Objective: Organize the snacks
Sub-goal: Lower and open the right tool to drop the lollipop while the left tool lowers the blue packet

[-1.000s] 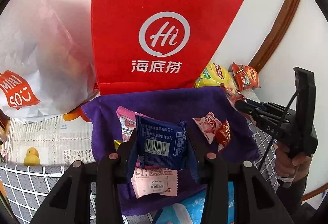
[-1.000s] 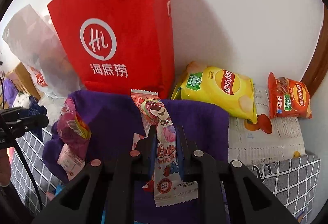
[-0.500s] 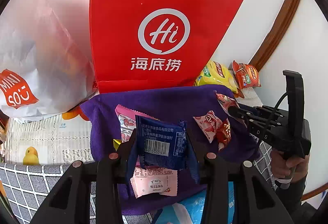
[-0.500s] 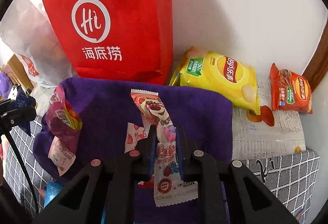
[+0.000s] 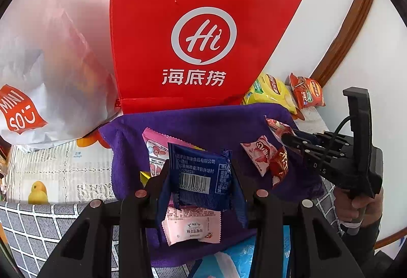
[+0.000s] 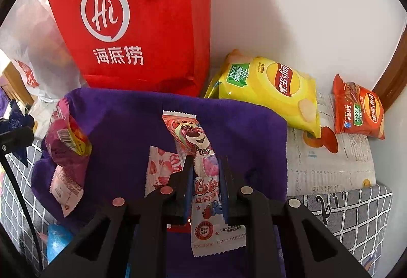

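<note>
1. Left gripper (image 5: 201, 176), black, two-fingered: clamped on a dark blue foil snack sachet with a white barcode label (image 5: 201, 177). The sachet stands upright between the pads, held by its side edges, lifted clear of the cloth below; judged to be in transit for sorting.

2. Right gripper (image 6: 205, 173), black, two-fingered: closed narrowly on a long pink-and-white candy wrapper printed with a bear face (image 6: 201, 168). It is gripped across its mid-length, so both ends hang free, the top end pointing to the far side.

3. Purple fleece cloth (image 6: 122, 120), spread flat on the worktop: serves as the sorting ground. On it lie a pale pink flat sachet (image 5: 193, 227) directly under the blue one, a pink strawberry-print packet (image 6: 162, 166) just beside the right gripper, and a magenta-and-yellow crinkled snack bag (image 6: 68, 143) at the cloth's left edge.

4. Grey checked worktop covering (image 6: 356, 214) with a fruit-print sheet (image 6: 330, 166) laid over it, beside the cloth.

5. Yellow potato-crisp bag (image 6: 274, 89) and smaller orange-red crisp bag (image 6: 358, 107): lying apart on the fruit-print sheet against the wall, seemingly grouped already as crisps.

6. Tall red non-woven carrier bag with a white round logo (image 6: 132, 23): upright behind the cloth, touching its far edge; a likely destination, though that cannot be told.

7. White translucent shop bag (image 5: 38, 61): slumped to the left of the red one.
</note>
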The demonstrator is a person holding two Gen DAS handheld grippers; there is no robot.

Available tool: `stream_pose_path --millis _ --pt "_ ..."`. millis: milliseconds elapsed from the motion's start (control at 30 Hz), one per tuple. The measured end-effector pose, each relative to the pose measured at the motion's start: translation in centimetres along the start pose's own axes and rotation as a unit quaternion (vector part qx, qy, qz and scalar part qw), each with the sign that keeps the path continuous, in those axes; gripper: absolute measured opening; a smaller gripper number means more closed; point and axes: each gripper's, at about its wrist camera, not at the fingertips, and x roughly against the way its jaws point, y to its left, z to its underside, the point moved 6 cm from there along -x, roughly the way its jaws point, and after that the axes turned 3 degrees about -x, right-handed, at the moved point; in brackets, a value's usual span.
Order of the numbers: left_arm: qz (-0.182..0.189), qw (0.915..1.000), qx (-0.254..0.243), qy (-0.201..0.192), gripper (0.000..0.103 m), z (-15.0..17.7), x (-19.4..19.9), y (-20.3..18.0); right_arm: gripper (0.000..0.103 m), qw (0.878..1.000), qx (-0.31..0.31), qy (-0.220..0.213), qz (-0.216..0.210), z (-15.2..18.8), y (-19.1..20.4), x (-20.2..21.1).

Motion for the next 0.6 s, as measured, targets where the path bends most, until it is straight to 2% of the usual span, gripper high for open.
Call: stream_pose_path --millis 400,600 --pt "0.006 0.9998 0.018 -0.005 0.04 -0.2 0.6 1.2 0.019 1.0 0.001 0.019 -0.007 0.5 0.2 -0.8" --pt "0.025 0.9996 0.012 0.011 0.04 0.1 -0.2 0.6 0.02 0.999 0.007 0.032 -0.013 0.8 0.6 -1.5"
